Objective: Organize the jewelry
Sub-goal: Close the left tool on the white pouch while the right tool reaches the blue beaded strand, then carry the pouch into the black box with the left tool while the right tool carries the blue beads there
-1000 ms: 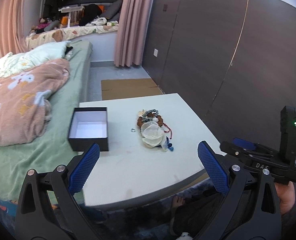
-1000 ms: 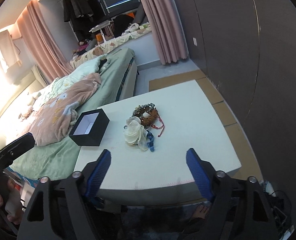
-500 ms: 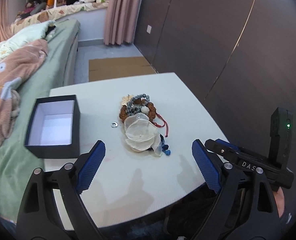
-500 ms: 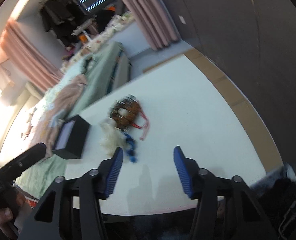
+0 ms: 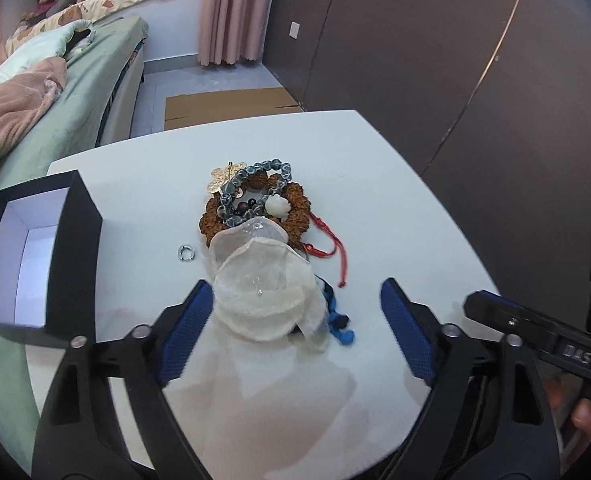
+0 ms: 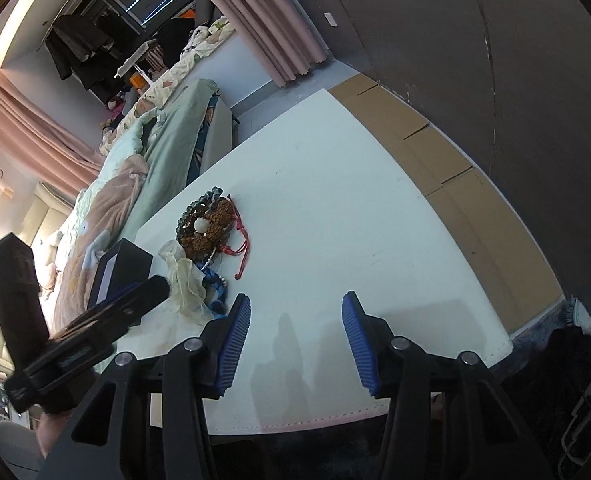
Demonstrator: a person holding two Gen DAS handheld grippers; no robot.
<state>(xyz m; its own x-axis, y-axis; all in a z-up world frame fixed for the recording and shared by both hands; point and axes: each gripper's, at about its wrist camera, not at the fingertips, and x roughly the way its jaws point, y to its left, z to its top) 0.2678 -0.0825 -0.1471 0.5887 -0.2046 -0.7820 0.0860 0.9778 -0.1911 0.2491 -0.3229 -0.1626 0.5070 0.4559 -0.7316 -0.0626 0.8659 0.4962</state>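
Jaws of left gripper (image 5: 295,316) sitting wide open around white pouch (image 5: 265,292); right gripper (image 6: 295,340) hanging open over worktop (image 6: 335,216), holding nothing.

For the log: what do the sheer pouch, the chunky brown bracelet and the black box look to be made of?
Sheer pouch: thin organza-like fabric, cream and translucent; the table shows through its folds. Brown bracelet: rough, knobbly matte beads, probably seeds or carved wood. Black box: likely rigid matte cardboard, with crisp thin walls and a white lining inside.
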